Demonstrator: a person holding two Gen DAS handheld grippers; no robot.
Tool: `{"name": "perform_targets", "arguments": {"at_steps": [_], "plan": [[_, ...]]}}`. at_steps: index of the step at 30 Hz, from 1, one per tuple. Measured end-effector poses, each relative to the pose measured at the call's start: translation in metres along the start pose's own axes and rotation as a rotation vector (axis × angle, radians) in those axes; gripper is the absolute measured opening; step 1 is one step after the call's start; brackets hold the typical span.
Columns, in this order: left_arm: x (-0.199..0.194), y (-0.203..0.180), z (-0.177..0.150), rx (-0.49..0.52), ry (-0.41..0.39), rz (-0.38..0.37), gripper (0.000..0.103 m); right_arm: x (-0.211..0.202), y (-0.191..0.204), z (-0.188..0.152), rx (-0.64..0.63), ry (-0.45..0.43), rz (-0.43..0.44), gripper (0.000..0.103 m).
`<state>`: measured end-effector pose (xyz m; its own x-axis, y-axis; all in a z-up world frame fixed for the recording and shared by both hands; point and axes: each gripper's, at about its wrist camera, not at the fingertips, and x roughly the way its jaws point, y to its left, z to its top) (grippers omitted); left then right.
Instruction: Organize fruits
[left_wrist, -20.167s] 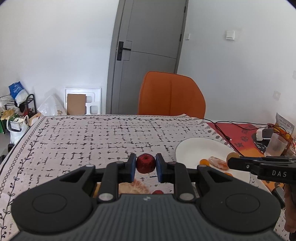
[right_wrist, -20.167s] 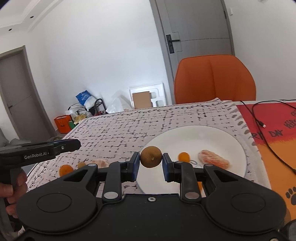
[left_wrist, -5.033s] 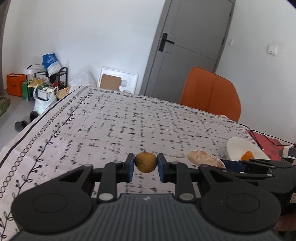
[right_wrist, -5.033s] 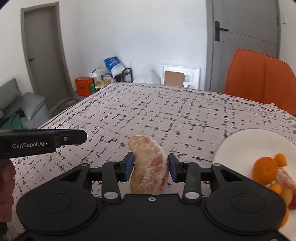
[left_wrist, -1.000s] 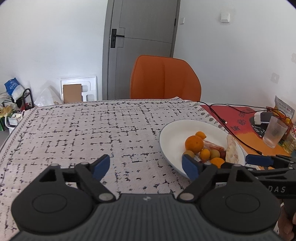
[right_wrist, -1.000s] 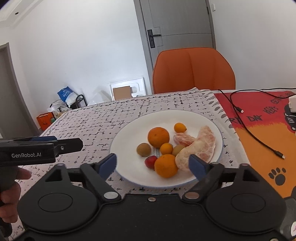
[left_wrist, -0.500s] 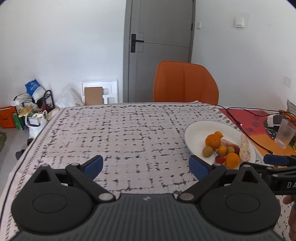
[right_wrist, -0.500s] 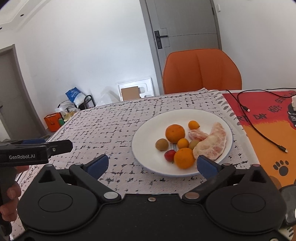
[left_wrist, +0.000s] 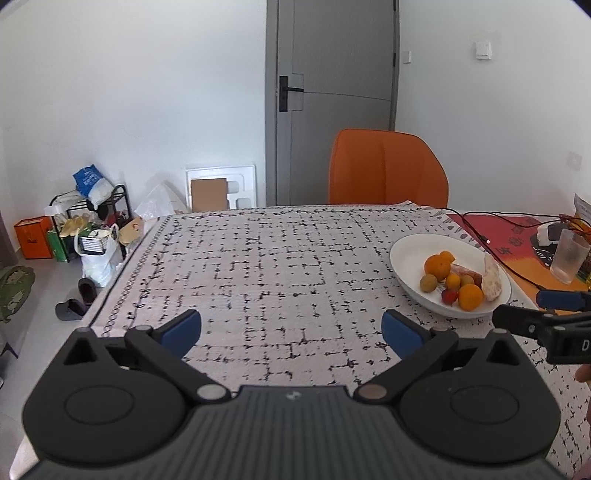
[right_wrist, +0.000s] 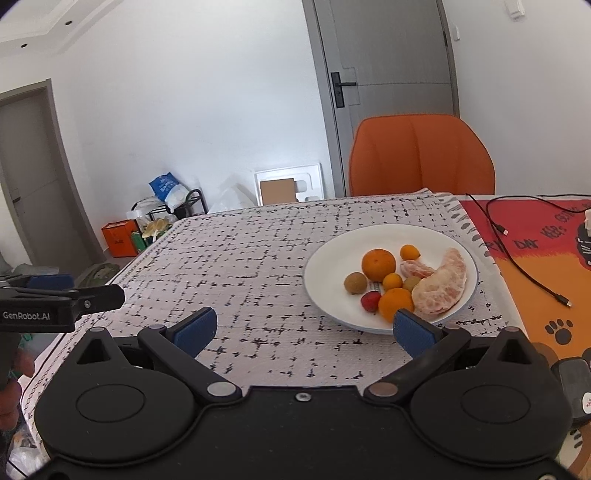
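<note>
Two grippers hang over the patterned tablecloth (left_wrist: 266, 273), each with nothing between its blue pads. The left gripper (left_wrist: 291, 330) has its jaws opening, already spread wide above bare cloth; the right gripper (right_wrist: 303, 330) stands fully spread, its right pad just in front of the near rim of the white plate (right_wrist: 325, 266). On that plate the fruits lie bunched together: a large orange (right_wrist: 378, 264), a smaller orange (right_wrist: 396, 303) at the near edge, a red fruit (right_wrist: 370, 301), a brown round fruit (right_wrist: 355, 283), three small orange fruits and two peeled citrus segments (right_wrist: 441, 286). Beyond the table stands an orange chair (right_wrist: 421, 155), before a grey door (right_wrist: 384, 70). A black cable (right_wrist: 517, 254) trails over the red and orange mat (right_wrist: 532, 236) right of the plate.
</note>
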<state>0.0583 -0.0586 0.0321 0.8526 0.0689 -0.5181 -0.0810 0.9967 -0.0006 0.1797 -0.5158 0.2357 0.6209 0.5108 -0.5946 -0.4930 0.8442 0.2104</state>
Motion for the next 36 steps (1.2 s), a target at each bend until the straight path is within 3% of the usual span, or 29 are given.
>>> {"name": "perform_targets", "arguments": {"at_steps": [15, 36], "plan": [[-0.043, 0.006, -0.005, -0.016, -0.073, -0.005, 0.103, -0.041, 0.021, -0.008, 0.005, -0.051, 0.013, 0.103], [-0.057, 0.002, -0.007, -0.02, -0.056, -0.033, 0.103, -0.067, 0.03, -0.015, -0.006, -0.095, -0.008, 0.103]]}}
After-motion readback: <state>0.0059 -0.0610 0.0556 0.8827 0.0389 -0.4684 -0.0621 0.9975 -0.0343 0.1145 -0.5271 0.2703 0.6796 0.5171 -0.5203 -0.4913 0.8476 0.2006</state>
